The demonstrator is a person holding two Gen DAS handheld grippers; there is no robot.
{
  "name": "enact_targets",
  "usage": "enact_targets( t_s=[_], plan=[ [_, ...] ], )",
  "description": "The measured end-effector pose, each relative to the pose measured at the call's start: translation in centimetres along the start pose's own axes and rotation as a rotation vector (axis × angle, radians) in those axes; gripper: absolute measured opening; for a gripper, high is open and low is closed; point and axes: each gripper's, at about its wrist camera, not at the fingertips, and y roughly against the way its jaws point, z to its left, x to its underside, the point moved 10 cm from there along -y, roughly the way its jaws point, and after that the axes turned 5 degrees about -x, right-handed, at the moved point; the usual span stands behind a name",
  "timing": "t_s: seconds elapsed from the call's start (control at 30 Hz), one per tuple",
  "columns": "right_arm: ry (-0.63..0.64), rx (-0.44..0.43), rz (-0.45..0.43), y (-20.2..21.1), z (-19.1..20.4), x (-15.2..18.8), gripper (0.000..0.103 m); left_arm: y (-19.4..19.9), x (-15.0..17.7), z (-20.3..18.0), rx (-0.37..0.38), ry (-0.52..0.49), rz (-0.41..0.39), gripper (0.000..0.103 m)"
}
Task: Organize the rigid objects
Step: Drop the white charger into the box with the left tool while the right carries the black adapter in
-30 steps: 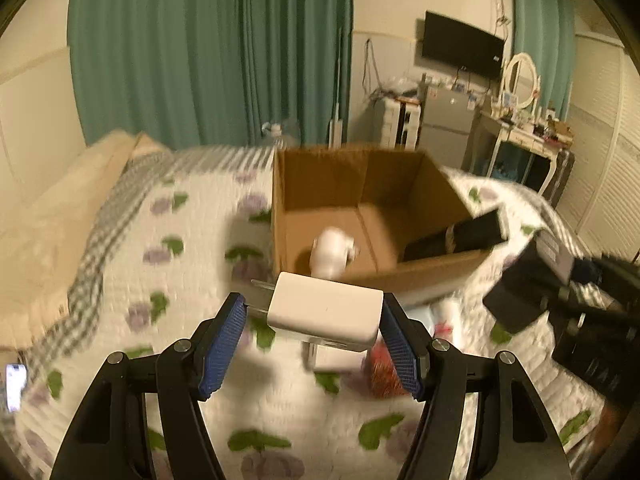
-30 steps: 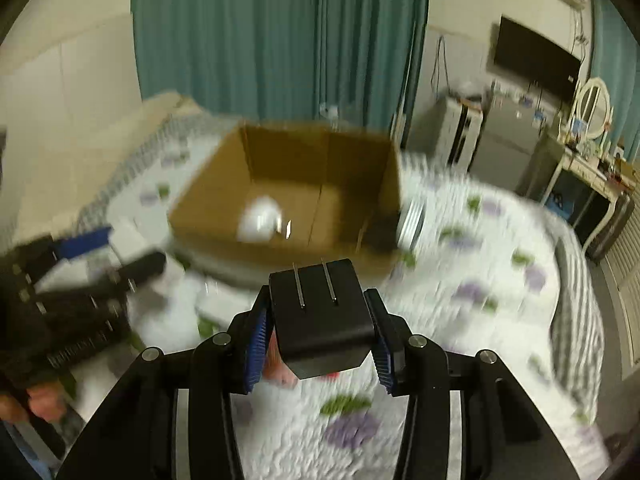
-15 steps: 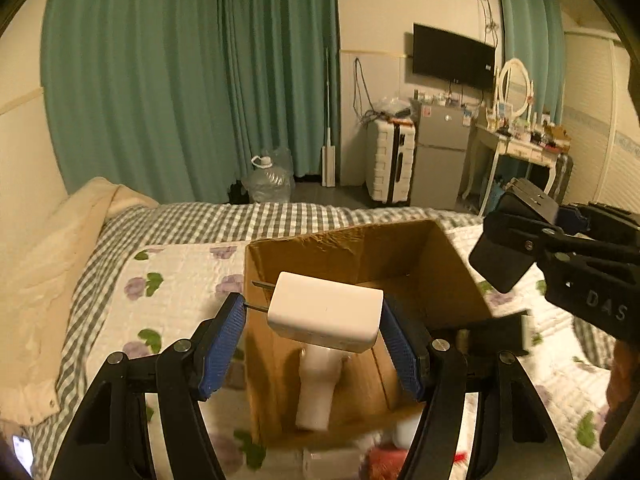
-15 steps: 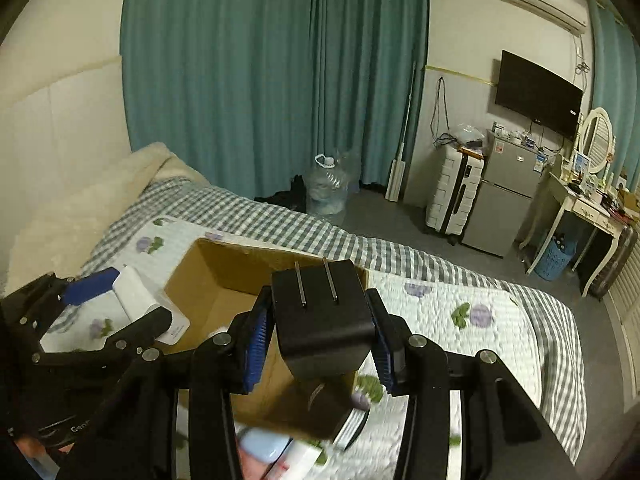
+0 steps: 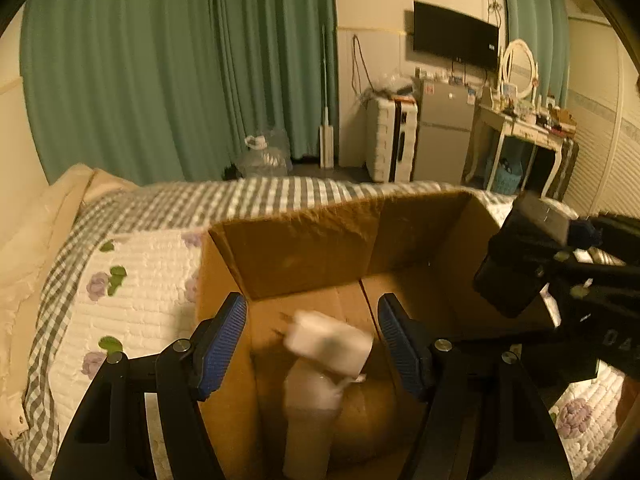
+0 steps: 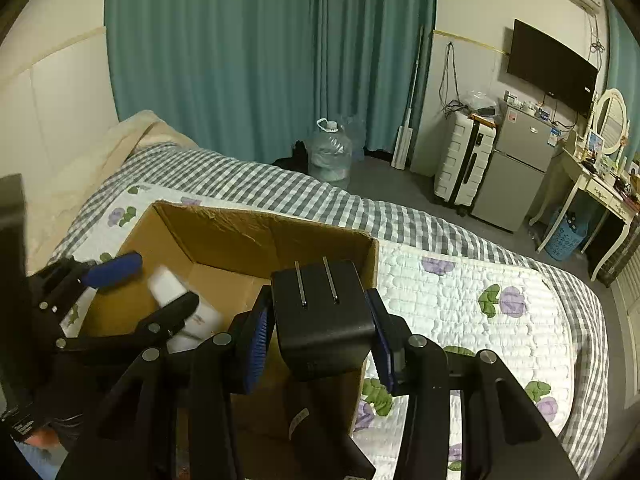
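An open cardboard box (image 5: 320, 248) stands on the bed; it also shows in the right wrist view (image 6: 224, 232). My left gripper (image 5: 312, 340) is open above the box, and a white charger (image 5: 328, 342) is blurred in mid-air between its fingers, over a white bottle-like object (image 5: 308, 412) in the box. My right gripper (image 6: 318, 332) is shut on a black charger (image 6: 324, 316) with two metal prongs, held over the box's right side. The black charger also shows in the left wrist view (image 5: 520, 264).
The bed carries a white floral quilt (image 6: 460, 304) and a grey checked blanket (image 6: 248, 184). A pillow (image 5: 36, 232) lies at the left. Beyond the bed stand a water jug (image 6: 330, 152), a suitcase (image 6: 464, 164), a small fridge (image 6: 516, 164) and a dressing table (image 6: 596, 188).
My left gripper has opened and let go of the white charger, which drops into the box. Both grippers have moved forward over the box. The right gripper still holds the black charger.
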Motion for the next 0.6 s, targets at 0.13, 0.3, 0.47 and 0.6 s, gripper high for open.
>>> enact_targets(
  t_s=[0.13, 0.3, 0.47, 0.6],
  plan=[
    [-0.006, 0.006, 0.017, -0.5, 0.0, 0.3, 0.044, 0.4, -0.3, 1.1, -0.016, 0.009, 0.001, 0.071],
    [-0.016, 0.029, -0.054, 1.4, 0.3, -1.0, 0.082, 2.4, -0.3, 2.1, -0.037, 0.010, -0.004, 0.071],
    [-0.018, 0.051, -0.112, 5.7, 0.8, -1.5, 0.082, 6.2, -0.4, 2.8, -0.046, 0.006, -0.037, 0.072],
    [-0.039, 0.072, -0.122, 9.5, 0.9, 0.0, 0.082, 9.0, 0.2, 3.5, -0.046, 0.015, -0.048, 0.073]
  ],
)
